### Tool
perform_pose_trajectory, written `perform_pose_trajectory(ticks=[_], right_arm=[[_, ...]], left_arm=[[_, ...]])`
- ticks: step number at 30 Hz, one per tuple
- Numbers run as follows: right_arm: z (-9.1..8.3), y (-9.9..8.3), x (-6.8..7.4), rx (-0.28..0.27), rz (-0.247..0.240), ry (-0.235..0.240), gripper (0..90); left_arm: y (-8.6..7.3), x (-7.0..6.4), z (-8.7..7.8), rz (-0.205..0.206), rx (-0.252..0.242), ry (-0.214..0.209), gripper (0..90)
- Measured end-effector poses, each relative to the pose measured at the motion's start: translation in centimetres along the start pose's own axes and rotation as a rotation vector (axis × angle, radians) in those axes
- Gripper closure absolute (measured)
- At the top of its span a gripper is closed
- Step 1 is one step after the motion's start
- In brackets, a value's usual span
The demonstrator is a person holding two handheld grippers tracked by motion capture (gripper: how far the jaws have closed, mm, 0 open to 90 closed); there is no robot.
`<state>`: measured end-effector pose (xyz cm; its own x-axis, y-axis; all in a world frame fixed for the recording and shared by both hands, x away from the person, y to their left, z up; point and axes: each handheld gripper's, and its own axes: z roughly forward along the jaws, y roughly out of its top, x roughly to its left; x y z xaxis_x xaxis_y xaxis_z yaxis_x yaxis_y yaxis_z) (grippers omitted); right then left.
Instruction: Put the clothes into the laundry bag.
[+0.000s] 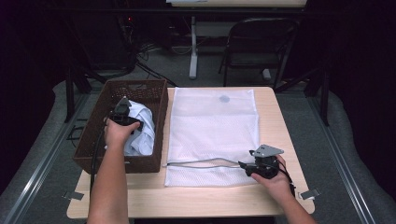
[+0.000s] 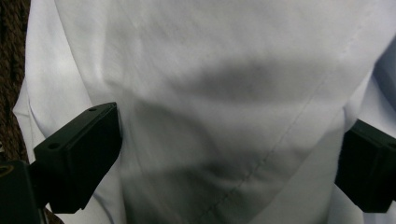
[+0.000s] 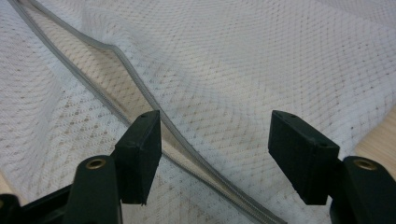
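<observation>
A white mesh laundry bag (image 1: pixel 212 133) lies flat on the table, its grey zipper edge (image 1: pixel 201 163) running along the near side. My right gripper (image 1: pixel 247 167) is open at the zipper's right end; in the right gripper view the grey zipper edge (image 3: pixel 140 88) passes just inside the left jaw, over the mesh (image 3: pixel 261 65). A white garment (image 1: pixel 140 128) is bunched in the brown wicker basket (image 1: pixel 159 100) at the left. My left gripper (image 1: pixel 122 109) is lowered onto it, open, with the white cloth (image 2: pixel 224 107) spanning the gap between the jaws.
The wooden table (image 1: pixel 275 112) has bare strips on the right and along the near edge. The basket overhangs the table's left side. A folding chair (image 1: pixel 259 44) and cables on the floor lie beyond the far edge.
</observation>
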<state>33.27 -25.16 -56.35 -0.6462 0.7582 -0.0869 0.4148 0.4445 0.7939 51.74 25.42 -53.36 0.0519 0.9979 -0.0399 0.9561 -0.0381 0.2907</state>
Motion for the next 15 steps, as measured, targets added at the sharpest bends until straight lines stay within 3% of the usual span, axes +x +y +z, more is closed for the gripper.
perform_pose_trajectory(ticks=[15], right_arm=[[0.02,-0.01,0.08,0.004,0.001,0.001,34.9]], left_arm=[[-0.31,0.35,0.8,-0.02,0.033,0.005,1.0]])
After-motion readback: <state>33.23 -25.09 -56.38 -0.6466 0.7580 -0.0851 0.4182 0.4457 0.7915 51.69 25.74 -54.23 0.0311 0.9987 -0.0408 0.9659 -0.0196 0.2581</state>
